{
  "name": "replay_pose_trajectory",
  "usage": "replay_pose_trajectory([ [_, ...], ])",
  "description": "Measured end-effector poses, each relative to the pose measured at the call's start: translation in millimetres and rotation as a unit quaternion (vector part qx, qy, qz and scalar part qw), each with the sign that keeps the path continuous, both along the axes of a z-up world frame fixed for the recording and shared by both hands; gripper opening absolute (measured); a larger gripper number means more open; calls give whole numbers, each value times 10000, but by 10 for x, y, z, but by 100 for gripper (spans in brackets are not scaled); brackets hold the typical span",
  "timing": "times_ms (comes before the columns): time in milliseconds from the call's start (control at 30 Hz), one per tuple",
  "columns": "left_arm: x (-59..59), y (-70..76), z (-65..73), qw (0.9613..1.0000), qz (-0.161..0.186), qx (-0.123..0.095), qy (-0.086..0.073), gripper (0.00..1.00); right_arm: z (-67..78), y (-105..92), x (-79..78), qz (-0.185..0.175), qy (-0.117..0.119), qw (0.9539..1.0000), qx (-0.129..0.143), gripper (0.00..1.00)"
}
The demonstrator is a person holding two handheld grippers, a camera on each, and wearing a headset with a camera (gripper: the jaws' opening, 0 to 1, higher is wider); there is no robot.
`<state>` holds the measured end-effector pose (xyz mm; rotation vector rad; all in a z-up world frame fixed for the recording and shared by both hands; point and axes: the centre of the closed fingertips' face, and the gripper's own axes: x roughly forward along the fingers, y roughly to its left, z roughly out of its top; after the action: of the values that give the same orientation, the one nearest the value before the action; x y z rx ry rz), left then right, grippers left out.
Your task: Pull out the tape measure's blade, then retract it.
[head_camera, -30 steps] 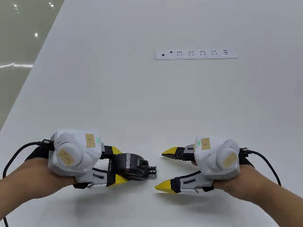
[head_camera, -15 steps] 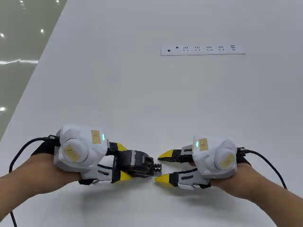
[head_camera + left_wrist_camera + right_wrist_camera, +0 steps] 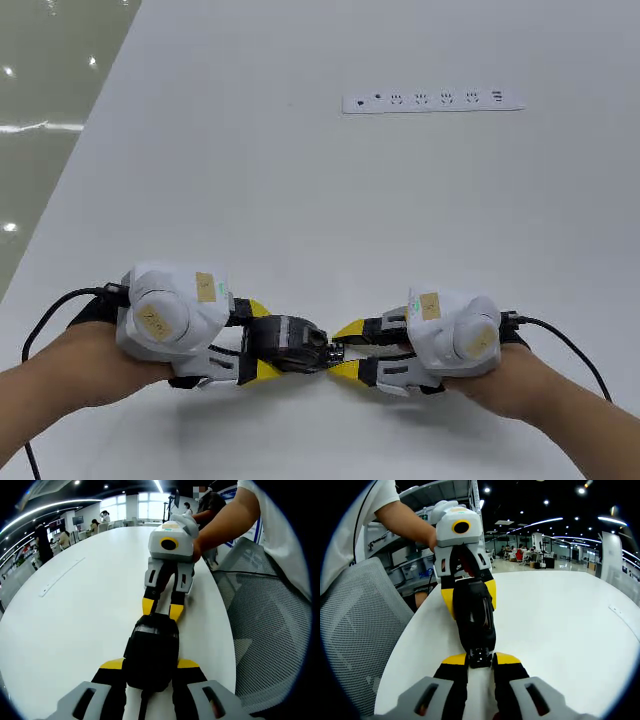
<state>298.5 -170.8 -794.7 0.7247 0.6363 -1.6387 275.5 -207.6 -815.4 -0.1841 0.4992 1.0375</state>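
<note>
- Tape measure [image 3: 285, 343] lies low over the white worktop [image 3: 300, 200], near its close edge, between the two tools; whether the case rests on the surface or hangs just above it, we cannot tell
- Left hand-held gripper [image 3: 258, 340]: jaws set at case width, clamped on the black case from both sides; in the left gripper view the case sits square between the yellow tips
- Right hand-held gripper [image 3: 346, 350]: jaws narrow, tips facing the left tool's tips; in the right gripper view the yellow pads sit against both sides of the end hook [image 3: 480, 657], so we read it as pinched on the hook
- Blade: none drawn out yet; hook is at the mouth of the case; the step in hand is taking hold of the hook before the pull
- To do it well, in our judgement: confirm the pinch is on the metal hook and not only on the case lip; keep the left clamp firm so the case cannot twist; pull with the right tool straight along the blade's line, level with the worktop, with no sideways drag; draw steadily, not in a jerk
- Risk: the hook is small and may slip out of the pads; then the blade snaps back
- Count: one tape measure; two hand-held grippers; one power strip [image 3: 433, 101], well apart at the far side of the worktop
</note>
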Motion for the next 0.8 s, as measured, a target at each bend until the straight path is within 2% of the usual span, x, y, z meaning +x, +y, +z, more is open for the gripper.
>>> replay_pose_trajectory([
  [167, 1, 2, 0, 10000, -19, 7, -10, 32, -9, 14, 3, 92, -101, 9999, -46, 15],
  [367, 5, 4, 1, 10000, -20, -4, 11, 32, -3, 19, -3, 112, -91, 9999, -37, 15],
  [500, 6, 3, -2, 10000, -50, 27, -23, 32, -6, 18, -3, 156, -131, 9998, -65, 14],
  [633, 10, 1, -4, 10000, -53, 61, -25, 32, -7, 14, -2, 64, -44, 10000, 5, 14],
  [733, 9, 4, -12, 9998, -141, 128, -98, 31, -5, 15, -5, 120, -123, 9998, -73, 13],
  [800, 7, 7, -14, 9998, -156, 127, -91, 31, -5, 16, -5, 145, -134, 9997, -106, 13],
])
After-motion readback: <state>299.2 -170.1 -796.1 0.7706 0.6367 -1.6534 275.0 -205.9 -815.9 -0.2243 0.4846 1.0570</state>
